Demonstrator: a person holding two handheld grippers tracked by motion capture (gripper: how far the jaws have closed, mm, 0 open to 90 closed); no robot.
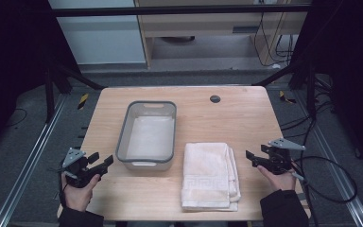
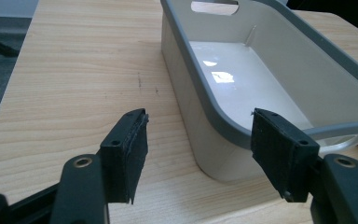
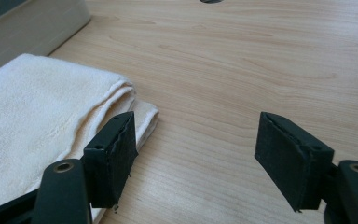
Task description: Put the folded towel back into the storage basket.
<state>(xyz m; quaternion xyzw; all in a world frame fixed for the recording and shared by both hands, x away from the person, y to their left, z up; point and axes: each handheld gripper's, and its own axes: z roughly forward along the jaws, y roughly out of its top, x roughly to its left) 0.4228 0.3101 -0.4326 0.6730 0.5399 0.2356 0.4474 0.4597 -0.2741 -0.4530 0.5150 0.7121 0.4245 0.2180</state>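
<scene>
At the left edge of the worktop [image 1: 246,113], the left gripper [image 1: 99,164] rested in the person's hand with its jaws spread wide and nothing between them; the grey bin [image 1: 123,137] stood just ahead of it and to its right, its near corner nearly level with the right jaw in the left gripper view, where the bin [image 2: 223,126] looked empty and glossy inside. Further right lay the folded cream towel [image 1: 210,175], just beside the bin and apart from both hands. The right gripper [image 1: 251,158] sat to the towel's right, also wide open and empty, its left jaw close to the towel's [image 3: 42,121] folded corner. The likely step was lifting the towel into the bin; to do it well, the right gripper should close over all the stacked layers at the fold, not just the top one, so nothing unfolded. The bin's raised rim stood in the way and would need clearing. A small dark grommet [image 1: 215,99] sat well beyond, no hindrance.
</scene>
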